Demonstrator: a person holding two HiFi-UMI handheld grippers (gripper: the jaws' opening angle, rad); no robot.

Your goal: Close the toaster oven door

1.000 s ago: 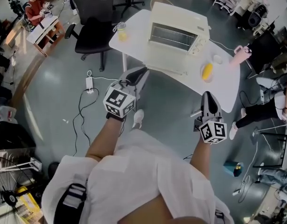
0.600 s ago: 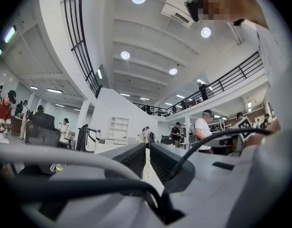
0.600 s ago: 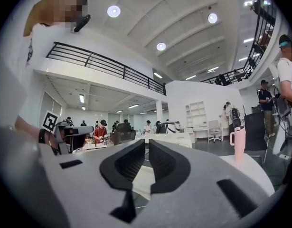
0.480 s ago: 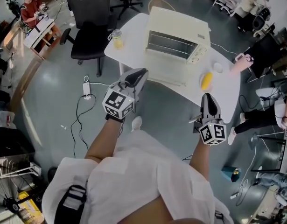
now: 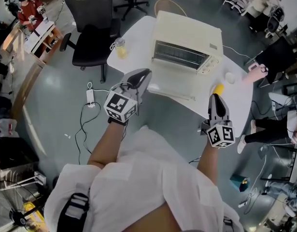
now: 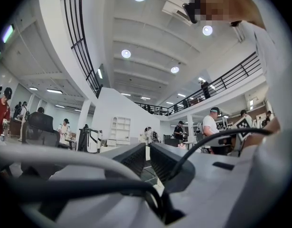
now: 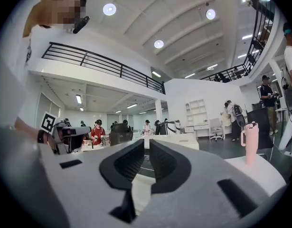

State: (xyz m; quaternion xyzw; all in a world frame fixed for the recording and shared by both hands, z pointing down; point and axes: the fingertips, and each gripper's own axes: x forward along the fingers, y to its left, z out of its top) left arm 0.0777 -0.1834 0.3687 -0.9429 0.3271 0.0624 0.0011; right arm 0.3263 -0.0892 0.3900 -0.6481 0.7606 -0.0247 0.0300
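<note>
Toaster oven door (image 5: 173, 85) is not yet shut, so the whole task lies ahead of you. It is folded down flat from the front of the oven, out over the near part of the table (image 5: 136, 36), and neither gripper touches it. Nearest you, your left gripper (image 5: 142, 74) has its dark ribbed fingers only a slit apart, with nothing between them. Your right gripper (image 5: 216, 96) shows the same narrow gap, its fingers having just been opening a little, and it too is empty. Both are aimed toward the table. The door looks like a flat pale panel with a thin bar handle (image 5: 172, 94) along its free near edge, probably the place to lift from. Behind it the toaster oven (image 5: 189, 33) is a boxy cream metal case with a shiny wire rack in its mouth and knobs at its right. A small jar (image 5: 120, 46) of yellow drink stands to its left, and a rounded yellow lump (image 5: 219, 88) lies by your right fingers.
</note>
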